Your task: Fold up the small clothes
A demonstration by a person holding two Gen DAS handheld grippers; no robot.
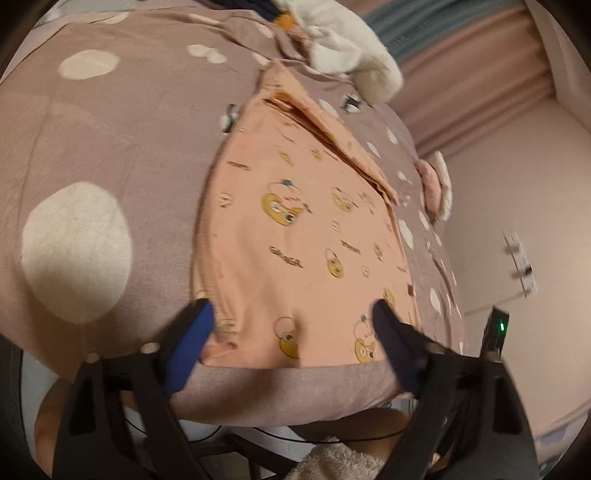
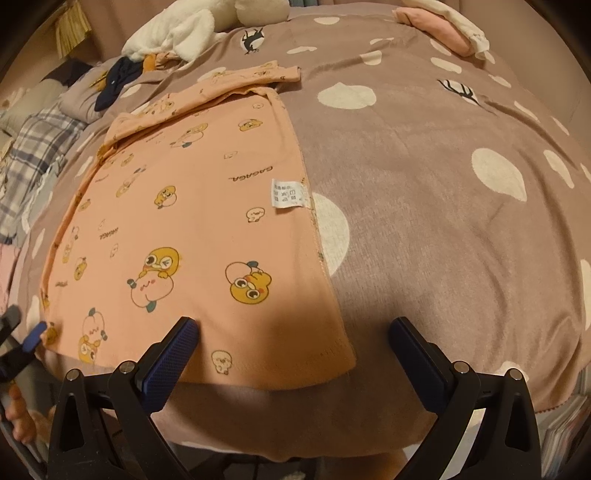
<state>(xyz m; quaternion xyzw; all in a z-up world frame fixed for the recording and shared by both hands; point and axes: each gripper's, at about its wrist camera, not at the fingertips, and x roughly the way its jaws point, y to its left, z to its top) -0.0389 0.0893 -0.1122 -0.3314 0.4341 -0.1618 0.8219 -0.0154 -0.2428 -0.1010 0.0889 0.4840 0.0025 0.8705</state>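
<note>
Mauve bedspread with cream spots [image 2: 424, 221] carries peach cartoon-duck printed garment [image 2: 192, 236], flat, spread from centre toward 9 o'clock. "GAGAGA" print legible; white care label [image 2: 289, 192] at right hem, text unreadable. Left gripper [image 1: 291, 314] jaws apart, straddling near hem. Right gripper [image 2: 293, 332] jaws apart over near-right corner.

Spotted bed [image 2: 424, 206] w/ peach shirt [image 2: 192, 229], plush [image 2: 177, 33]

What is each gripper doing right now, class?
Left gripper: open, jaws astride the shirt hem, not pinching.
Right gripper: open, over the shirt's corner, holding nothing.
</note>
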